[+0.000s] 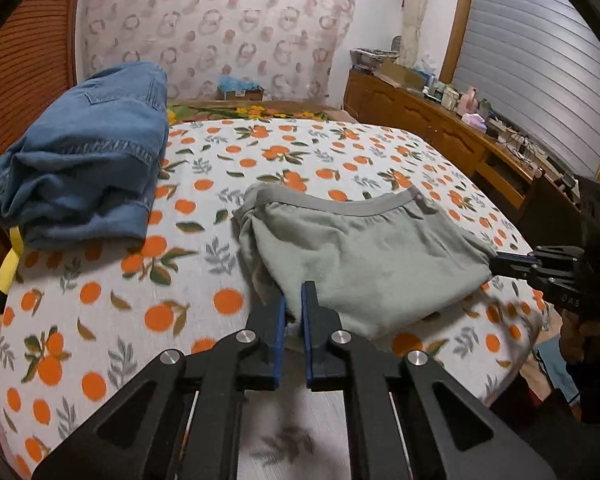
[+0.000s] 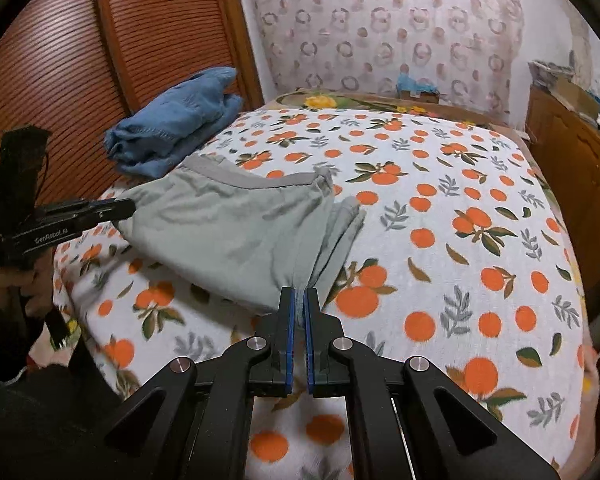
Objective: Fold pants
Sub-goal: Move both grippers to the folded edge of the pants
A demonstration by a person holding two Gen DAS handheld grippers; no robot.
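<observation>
A: Grey pants (image 1: 364, 256), centre of the left wrist view, lying on the orange-print bed sheet (image 1: 228, 152), waistband (image 1: 340, 206) toward the top of the frame. Already doubled over, by the look of the layered edges.

B: Soft, light, limp. Likely to sag and slide wherever unsupported. Best taken at corners and the folded edge, not mid-panel.

A: Left claw (image 1: 294, 312) at bottom centre, closed on the near corner of the cloth, a tuft pinched between the blue pads (image 1: 310, 320).

B: Right claw (image 2: 299, 312) likewise clamped on fabric at bottom centre of the right wrist view, bunched layers fanning up from the grip. Same claw seen at right edge of the left view, biting the far corner.

A: Probably mid-fold, then: both ends held, cloth partly raised off the sheet. Judged only, not certain.

B: Risk of thin knit slipping out if tugged unevenly.

A: Outward: folded blue jeans (image 1: 84, 152) at upper left, well apart. Wooden cabinet (image 1: 440, 132) with clutter at upper right.
</observation>
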